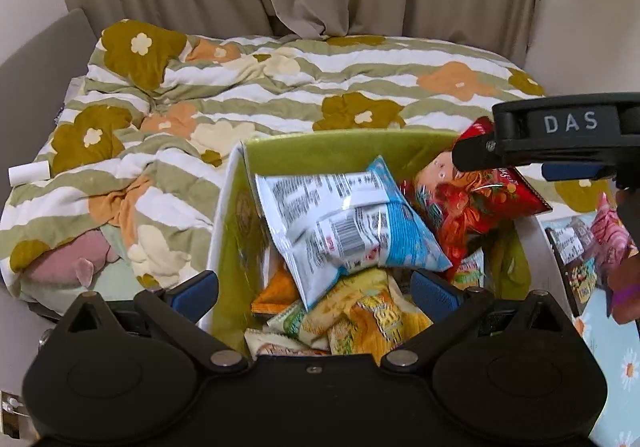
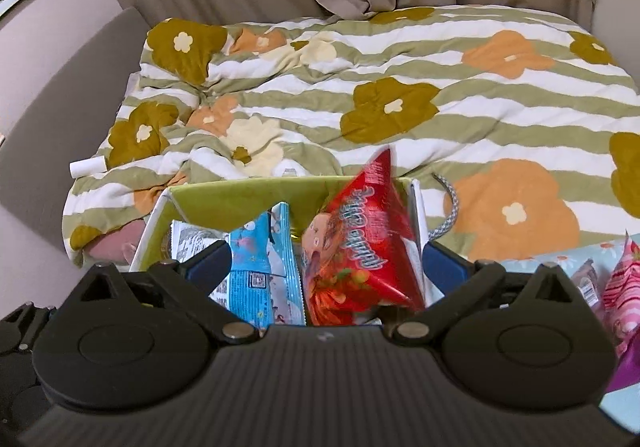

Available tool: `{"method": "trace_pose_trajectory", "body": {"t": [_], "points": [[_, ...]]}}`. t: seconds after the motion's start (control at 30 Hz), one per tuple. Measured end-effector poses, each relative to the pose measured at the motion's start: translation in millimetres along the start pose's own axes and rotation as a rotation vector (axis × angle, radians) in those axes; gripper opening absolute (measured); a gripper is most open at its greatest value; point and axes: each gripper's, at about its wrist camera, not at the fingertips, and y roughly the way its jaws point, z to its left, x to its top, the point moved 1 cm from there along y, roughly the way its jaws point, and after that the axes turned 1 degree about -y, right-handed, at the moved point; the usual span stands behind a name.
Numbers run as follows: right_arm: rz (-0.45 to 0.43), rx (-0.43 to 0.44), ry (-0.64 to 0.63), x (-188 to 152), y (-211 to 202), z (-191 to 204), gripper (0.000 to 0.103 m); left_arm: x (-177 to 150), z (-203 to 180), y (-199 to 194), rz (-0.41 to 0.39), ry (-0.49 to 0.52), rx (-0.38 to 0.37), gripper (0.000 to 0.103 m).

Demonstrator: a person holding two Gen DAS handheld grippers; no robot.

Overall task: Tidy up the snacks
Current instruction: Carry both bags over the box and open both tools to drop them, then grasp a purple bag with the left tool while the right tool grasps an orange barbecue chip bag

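A white fabric bin with a green lining (image 1: pixel 320 145) sits on the bed and holds several snack bags. A blue and white bag (image 1: pixel 348 223) lies tilted on top of yellow and orange bags (image 1: pixel 360 319). A red bag (image 1: pixel 476 203) leans at the bin's right side. My left gripper (image 1: pixel 314 293) is open above the bin, just under the blue bag. My right gripper (image 2: pixel 326 267) is open with the red bag (image 2: pixel 360 247) between its fingers, over the bin (image 2: pixel 224 199); the blue bag (image 2: pixel 260 267) lies beside it. The right gripper's body (image 1: pixel 560 135) also shows in the left wrist view.
A flowered green-striped quilt (image 2: pixel 400 95) covers the bed behind the bin. More snack bags, pink (image 2: pixel 620 295) and dark (image 1: pixel 572 251), lie on a light blue cloth to the right. A white roll (image 1: pixel 28 171) lies at the quilt's left edge. Curtains hang behind.
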Motion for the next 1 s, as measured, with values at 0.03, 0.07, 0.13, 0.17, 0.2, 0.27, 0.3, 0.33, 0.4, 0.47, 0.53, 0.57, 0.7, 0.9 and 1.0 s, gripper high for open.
{"method": "trace_pose_trajectory", "body": {"t": [0.03,0.07,0.13,0.17,0.2,0.27,0.3,0.33,0.4,0.47,0.53,0.57,0.7,0.9,1.0], "points": [[-0.005,-0.003,-0.006,-1.7,-1.2,0.0,0.103,-1.4,-0.9,0.6,0.003,0.002,-0.001,0.103],[-0.010,-0.007,-0.014,-3.3,-2.6,0.0,0.103,-2.6,-1.6,1.0,0.005,0.004,-0.001,0.103],[-0.018,-0.013,-0.028,-5.2,-6.2,0.6,0.103,-2.8,-2.5,-0.9,0.004,0.007,-0.004,0.103],[-0.022,-0.013,-0.031,-6.3,-8.8,1.0,0.103,-2.4,-2.9,-3.0,0.003,0.006,-0.007,0.103],[-0.027,-0.013,-0.032,-6.0,-12.1,1.1,0.103,-1.7,-2.6,-5.3,0.003,0.005,-0.009,0.103],[-0.039,-0.012,-0.033,-6.4,-20.5,1.3,0.103,0.6,-3.9,-13.6,-0.009,0.003,-0.006,0.103],[-0.048,-0.009,-0.035,-6.5,-25.9,1.6,0.103,1.5,-5.9,-18.0,-0.019,0.003,-0.002,0.103],[-0.057,-0.005,-0.037,-6.9,-31.9,1.2,0.103,2.1,-8.0,-22.8,-0.029,0.004,0.000,0.103],[-0.073,0.004,-0.048,-7.4,-44.5,0.1,0.103,2.9,-13.6,-33.9,-0.047,0.005,0.008,0.103],[-0.081,0.016,-0.056,-8.8,-57.8,-1.9,0.103,3.8,-21.5,-44.0,-0.064,0.009,0.014,0.103],[-0.089,0.037,-0.063,-10.9,-71.8,-6.3,0.103,2.9,-32.2,-55.9,-0.086,0.016,0.021,0.103],[-0.096,0.047,-0.072,-11.9,-80.3,-9.7,0.103,2.1,-39.0,-62.1,-0.099,0.019,0.024,0.103],[-0.125,0.040,-0.137,-18.8,-113.5,-23.7,0.103,-1.2,-67.7,-84.6,-0.149,0.024,0.025,0.103],[-0.148,0.024,-0.185,-31.8,-159.7,-68.8,0.103,-7.9,-122.6,-110.7,-0.214,0.038,0.002,0.103],[-0.156,-0.004,-0.195,-40.1,-179.1,-98.2,0.103,-13.1,-149.6,-118.3,-0.228,0.049,-0.009,0.103]]}}
